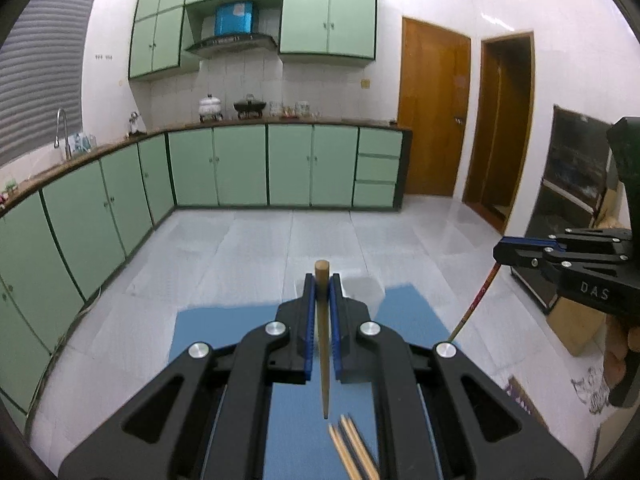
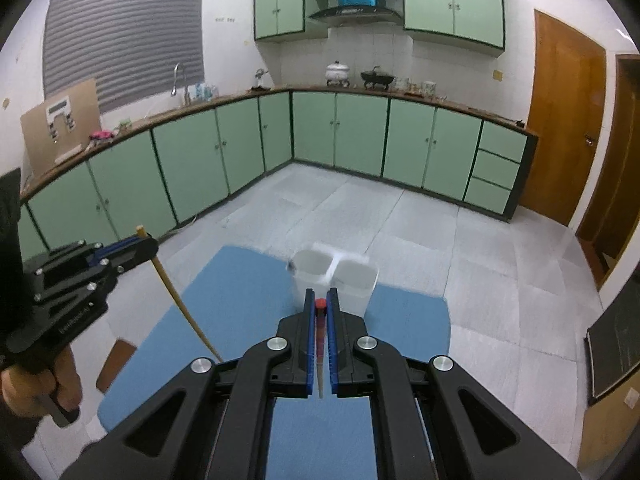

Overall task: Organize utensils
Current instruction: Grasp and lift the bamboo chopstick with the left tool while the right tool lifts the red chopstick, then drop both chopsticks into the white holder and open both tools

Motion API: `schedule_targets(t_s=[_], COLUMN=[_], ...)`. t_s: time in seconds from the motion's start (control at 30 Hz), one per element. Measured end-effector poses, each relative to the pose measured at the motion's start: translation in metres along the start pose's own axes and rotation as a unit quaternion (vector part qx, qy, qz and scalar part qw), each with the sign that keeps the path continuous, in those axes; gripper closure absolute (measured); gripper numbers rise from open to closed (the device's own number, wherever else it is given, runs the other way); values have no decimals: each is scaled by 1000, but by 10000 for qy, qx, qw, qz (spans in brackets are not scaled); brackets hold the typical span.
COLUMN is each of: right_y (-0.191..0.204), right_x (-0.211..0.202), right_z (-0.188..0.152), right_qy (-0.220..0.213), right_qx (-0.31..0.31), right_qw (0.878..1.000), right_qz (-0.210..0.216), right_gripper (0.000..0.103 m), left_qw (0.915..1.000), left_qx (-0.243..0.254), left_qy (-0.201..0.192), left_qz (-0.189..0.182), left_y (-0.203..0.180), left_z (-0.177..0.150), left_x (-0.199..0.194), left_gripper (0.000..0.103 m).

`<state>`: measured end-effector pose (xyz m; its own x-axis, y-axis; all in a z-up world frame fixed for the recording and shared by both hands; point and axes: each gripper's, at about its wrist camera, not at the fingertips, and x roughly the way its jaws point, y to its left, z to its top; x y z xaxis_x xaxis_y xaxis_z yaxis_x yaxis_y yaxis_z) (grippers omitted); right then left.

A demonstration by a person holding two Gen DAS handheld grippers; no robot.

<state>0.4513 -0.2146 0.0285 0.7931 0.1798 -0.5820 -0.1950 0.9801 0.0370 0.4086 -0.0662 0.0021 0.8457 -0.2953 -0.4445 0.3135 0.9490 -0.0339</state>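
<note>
Chopsticks (image 1: 354, 450) cut off below gripper (image 1: 322, 280)

You are looking through two fisheye lenses that bend the green cabinets (image 1: 240, 164) and the doors (image 1: 434, 108) into curves and close each picture in a black rounded border. The room is evenly lit from above, with a pinkish cast on the white walls (image 2: 232, 52) and a soft sheen on the floor tiles (image 1: 256, 248), and shadows stay faint. The white container (image 2: 334, 280) is smeared by motion blur, while your near gripper arms look sharp.
</note>
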Motion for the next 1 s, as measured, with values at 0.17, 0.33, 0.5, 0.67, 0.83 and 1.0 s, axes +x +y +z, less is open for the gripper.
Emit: schedule_targets(t_s=[0.17, 0.33, 0.5, 0.67, 0.83, 1.0], right_y=[-12, -20, -27, -45, -56, -62], right_x=[15, 47, 101, 154, 167, 130], right_z=[57, 91, 97, 74, 47, 40], right_qy=[-286, -503, -441, -103, 25, -245], right_qx=[128, 117, -46, 111, 342, 488], right_qw=[9994, 9983, 9979, 9989, 9988, 9981], right_qz=[-122, -260, -475, -452, -353, -273], right_gripper=[98, 98, 98, 98, 82, 82], left_qw=[9986, 9964, 9966, 9986, 9994, 9991], left_qx=[-157, -333, -273, -283, -27, 109], left_qy=[-489, -733, -683, -329, -121, -317], left_qz=[158, 277, 366, 316, 325, 270], left_y=[-2, -6, -11, -9, -6, -2], left_z=[54, 87, 86, 52, 23, 25], left_x=[26, 74, 130, 180, 186, 141], left_gripper=[97, 97, 97, 97, 80, 68])
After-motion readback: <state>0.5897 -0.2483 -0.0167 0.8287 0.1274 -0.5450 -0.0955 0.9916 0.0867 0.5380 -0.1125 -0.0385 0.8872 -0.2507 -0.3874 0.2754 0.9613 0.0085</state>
